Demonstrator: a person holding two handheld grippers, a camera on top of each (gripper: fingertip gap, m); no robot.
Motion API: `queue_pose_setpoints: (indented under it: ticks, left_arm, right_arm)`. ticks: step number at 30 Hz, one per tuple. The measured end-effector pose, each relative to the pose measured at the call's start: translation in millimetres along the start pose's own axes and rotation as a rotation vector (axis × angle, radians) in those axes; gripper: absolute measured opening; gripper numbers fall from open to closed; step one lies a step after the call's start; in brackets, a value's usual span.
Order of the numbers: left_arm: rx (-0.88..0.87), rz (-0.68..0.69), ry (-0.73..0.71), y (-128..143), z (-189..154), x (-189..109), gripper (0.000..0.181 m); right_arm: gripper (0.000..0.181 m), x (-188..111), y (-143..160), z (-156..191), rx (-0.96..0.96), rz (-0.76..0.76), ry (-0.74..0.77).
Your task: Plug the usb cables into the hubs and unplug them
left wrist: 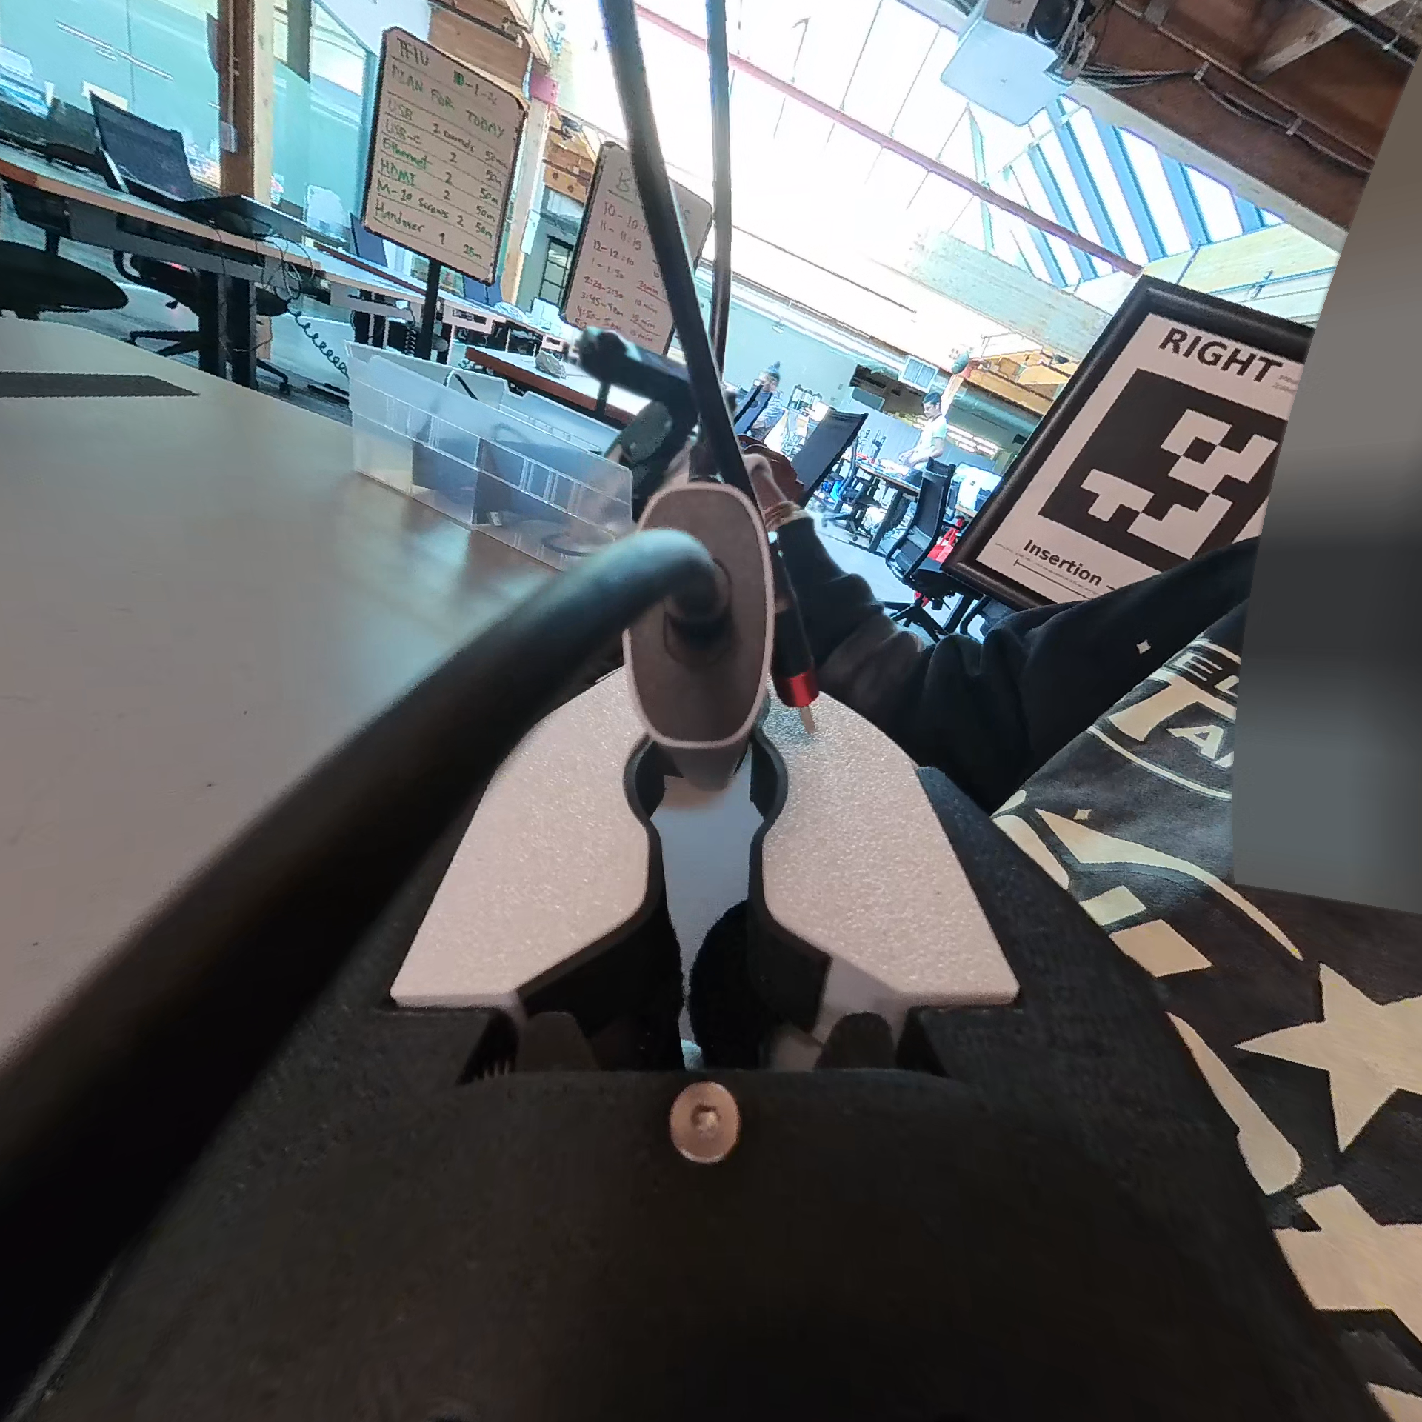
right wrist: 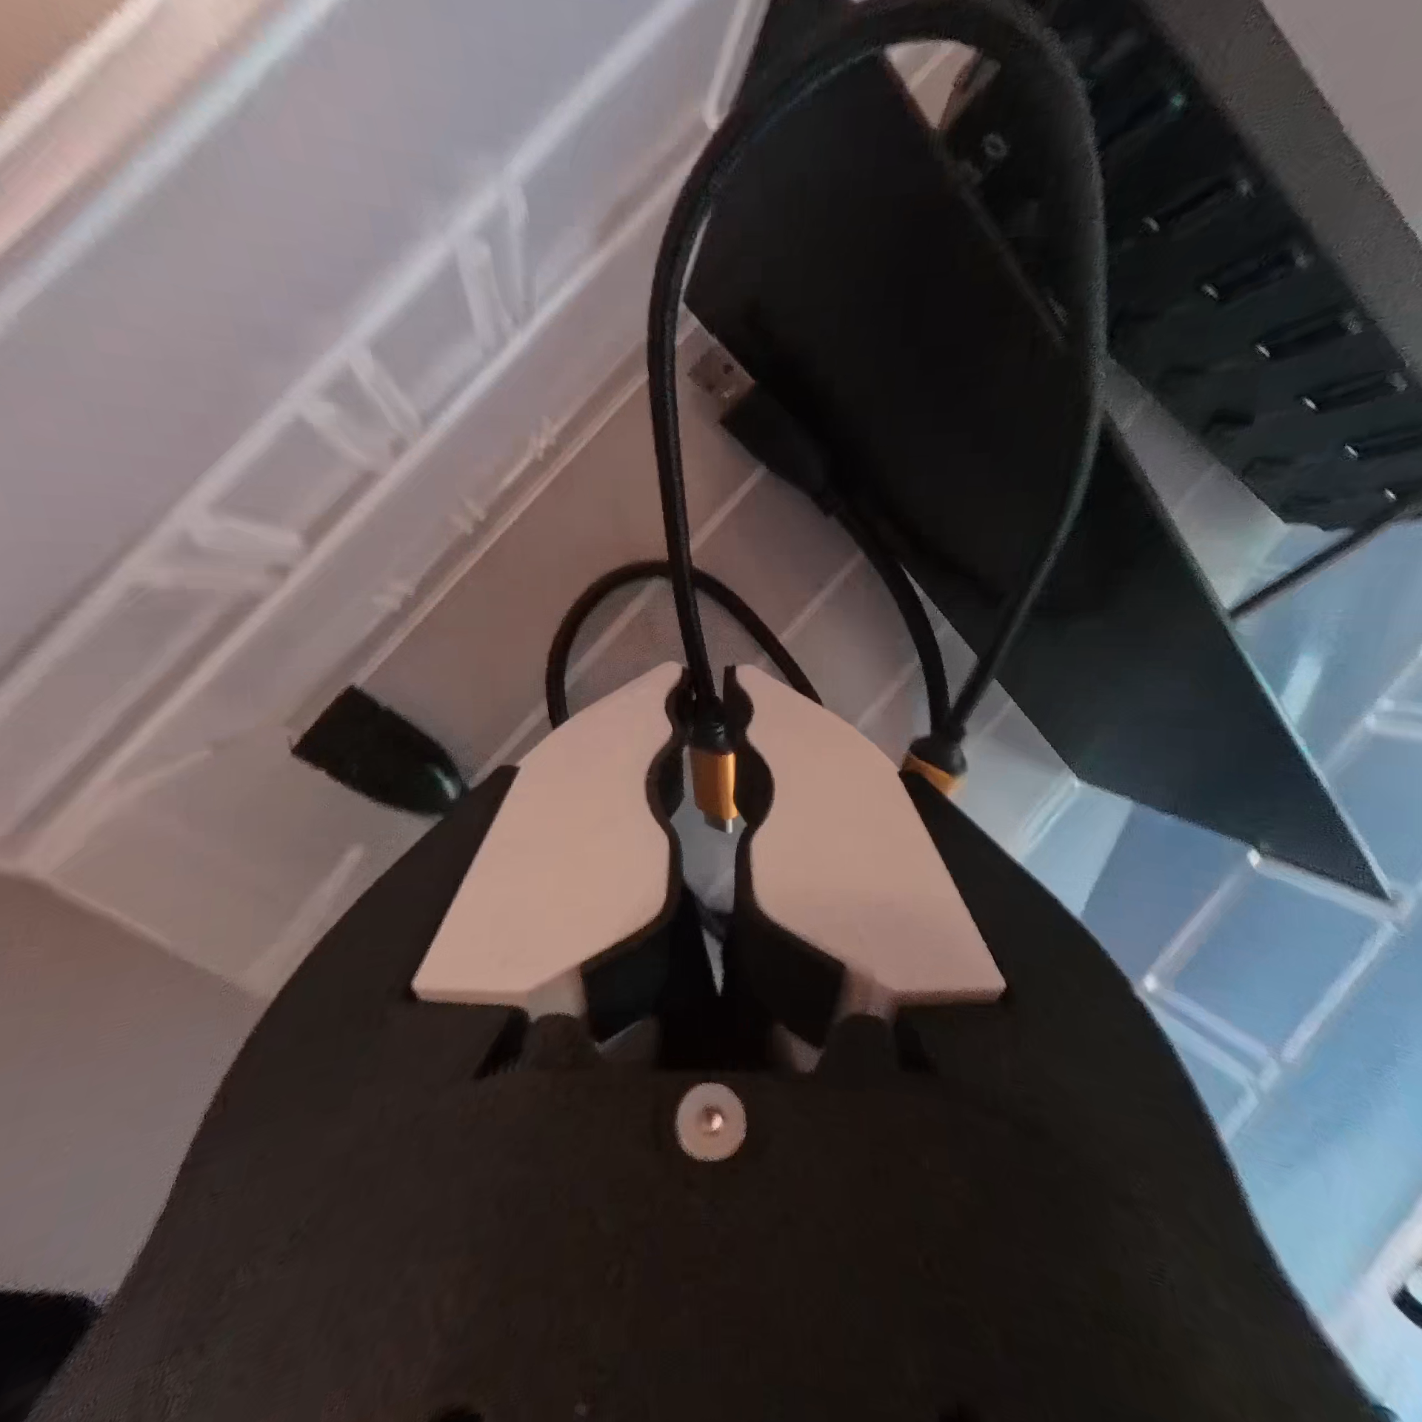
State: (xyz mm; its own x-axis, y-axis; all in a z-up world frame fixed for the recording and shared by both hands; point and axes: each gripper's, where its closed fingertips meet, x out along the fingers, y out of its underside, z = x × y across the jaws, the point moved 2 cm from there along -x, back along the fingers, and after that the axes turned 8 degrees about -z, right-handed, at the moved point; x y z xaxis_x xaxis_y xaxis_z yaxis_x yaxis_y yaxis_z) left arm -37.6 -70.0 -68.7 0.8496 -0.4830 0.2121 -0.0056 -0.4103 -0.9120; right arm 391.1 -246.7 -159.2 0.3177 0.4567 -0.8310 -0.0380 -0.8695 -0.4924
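Observation:
In the left wrist view my left gripper (left wrist: 704, 762) is shut on a grey oval-ended hub (left wrist: 696, 615), held end-on between the white fingers (left wrist: 539, 846). A thick black cable (left wrist: 385, 739) leaves the hub's end to the left. A red-tipped USB plug (left wrist: 796, 685) hangs just right of the hub, unplugged. In the right wrist view my right gripper (right wrist: 712, 692) is shut on a black braided cable just above its orange plug (right wrist: 712, 792), which points back at the camera. The cable's other orange end (right wrist: 935, 762) hangs beside the right finger. A black multi-port hub (right wrist: 1270, 323) lies upper right.
A clear plastic divided organiser (left wrist: 492, 462) stands on the grey table (left wrist: 192, 615); it also shows in the right wrist view (right wrist: 308, 385). A framed marker sign (left wrist: 1154, 462) stands at right. A person's dark sleeve (left wrist: 923, 677) reaches in. A loose black plug (right wrist: 377, 758) lies left. Across from one pair of fingers to the other is roughly 45 cm.

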Motion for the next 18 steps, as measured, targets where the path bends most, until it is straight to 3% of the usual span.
queue_pose_setpoints:
  ticks: [6, 10, 12, 14, 16, 18]
  left_arm:
    - [0.011, 0.003, 0.002, 0.5, -1.1, 0.4, 0.017]
    - [0.019, 0.0, -0.002, 0.4, -1.3, 0.2, 0.017]
    - [0.018, -0.004, -0.003, -0.2, -1.0, -0.1, 0.017]
    - [0.016, -0.005, -0.006, -0.2, -0.6, 0.1, 0.017]
    - [0.019, -0.007, -0.008, -0.5, -0.7, 0.0, 0.017]
    - [0.024, -0.016, -0.011, -1.3, -0.6, -0.4, 0.017]
  right_arm:
    - [0.012, -46.5, 28.1, -5.3, 0.034, -0.006, 0.021]
    - [0.022, -66.9, 32.7, -22.0, 0.06, -0.036, 0.148]
    - [0.022, -88.5, 5.7, -26.0, 0.076, -0.222, 0.203]
    - [0.024, -126.1, -41.5, -16.3, 0.056, -0.548, 0.21]
    - [0.024, -180.5, -92.4, 13.9, 0.06, -0.965, 0.097]
    - [0.025, -230.8, -126.1, 57.3, 0.063, -1.291, -0.139]
